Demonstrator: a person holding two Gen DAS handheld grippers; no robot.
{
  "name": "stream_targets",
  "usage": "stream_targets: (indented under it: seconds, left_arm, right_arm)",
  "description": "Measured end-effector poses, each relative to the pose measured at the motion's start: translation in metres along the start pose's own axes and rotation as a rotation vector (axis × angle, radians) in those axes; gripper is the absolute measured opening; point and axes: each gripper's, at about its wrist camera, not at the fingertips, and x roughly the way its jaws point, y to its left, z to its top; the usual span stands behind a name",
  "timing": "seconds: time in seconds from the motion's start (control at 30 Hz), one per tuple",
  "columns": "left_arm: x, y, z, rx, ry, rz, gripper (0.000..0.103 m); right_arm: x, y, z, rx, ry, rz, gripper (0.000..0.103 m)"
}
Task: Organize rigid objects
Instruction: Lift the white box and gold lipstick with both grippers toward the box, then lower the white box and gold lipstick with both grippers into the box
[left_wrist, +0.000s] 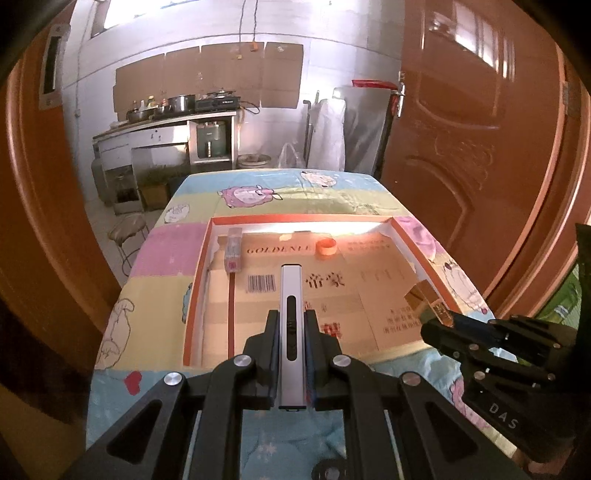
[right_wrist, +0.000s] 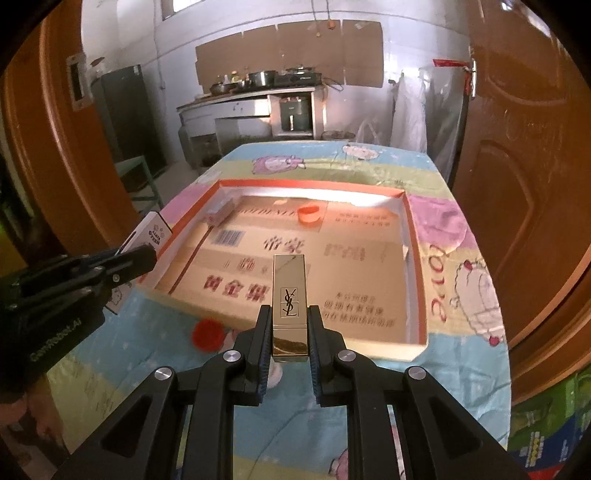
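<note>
My left gripper (left_wrist: 291, 321) is shut on a long silver bar-shaped box (left_wrist: 291, 295), held over the near edge of the shallow orange-rimmed cardboard tray (left_wrist: 192, 288). In the right wrist view the same box (right_wrist: 153, 230) shows its white printed side in the left gripper (right_wrist: 147, 254). My right gripper (right_wrist: 289, 317) is shut on a gold lipstick case (right_wrist: 290, 291) above the tray's (right_wrist: 417, 266) near edge. It shows at the right in the left wrist view (left_wrist: 439, 317). Inside the tray lie an orange ring (left_wrist: 326, 246) and a small clear box (left_wrist: 233, 254).
The tray sits on a table with a cartoon-print cloth (left_wrist: 162, 266). A red pompom (right_wrist: 207, 334) lies on the cloth before the tray. Brown doors (left_wrist: 480, 147) stand on both sides. A stool (left_wrist: 127, 230) and a kitchen counter (left_wrist: 166, 129) are beyond the table.
</note>
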Motion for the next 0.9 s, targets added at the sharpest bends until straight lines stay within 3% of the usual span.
stream_targets:
  seconds: [0.33, 0.9]
  left_arm:
    - [0.023, 0.003, 0.029, -0.011, 0.007, 0.022, 0.012]
    - [0.07, 0.01, 0.071, -0.033, 0.047, -0.017, 0.012]
  right_arm:
    - [0.014, -0.012, 0.033, 0.009, -0.026, -0.025, 0.018]
    - [0.05, -0.047, 0.076, 0.045, -0.016, -0.029, 0.018]
